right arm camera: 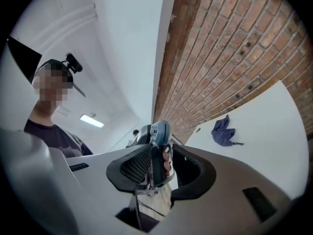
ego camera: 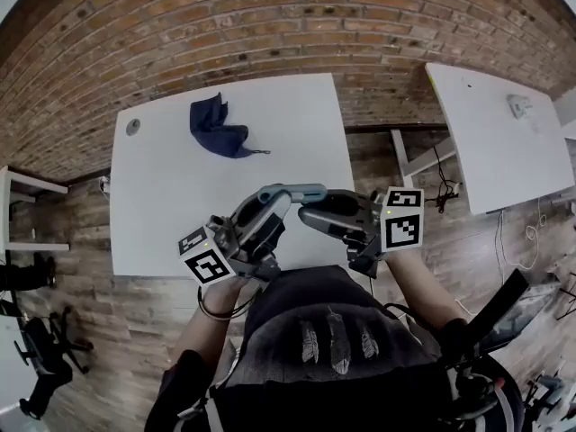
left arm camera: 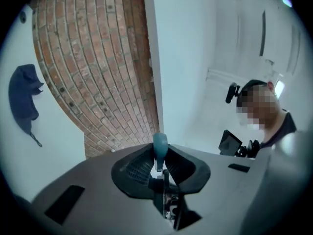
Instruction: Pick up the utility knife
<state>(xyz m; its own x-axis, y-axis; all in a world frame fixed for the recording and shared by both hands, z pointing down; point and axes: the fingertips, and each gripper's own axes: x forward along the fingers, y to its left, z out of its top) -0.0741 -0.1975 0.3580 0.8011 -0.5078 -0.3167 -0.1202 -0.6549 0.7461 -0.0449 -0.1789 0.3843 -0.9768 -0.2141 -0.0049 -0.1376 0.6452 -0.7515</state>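
The utility knife is up in the air near the person's chest, off the tabletop. The left gripper has its jaws pinching it; the right gripper has its jaws spread around it. The pick-up looks done; next, I think, the right one should draw away cleanly.

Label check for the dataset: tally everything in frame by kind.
utility knife: 1
dark blue cloth: 1
white tables: 2 (near table, side table)
grippers: 2 (left gripper, right gripper)
Total: 6
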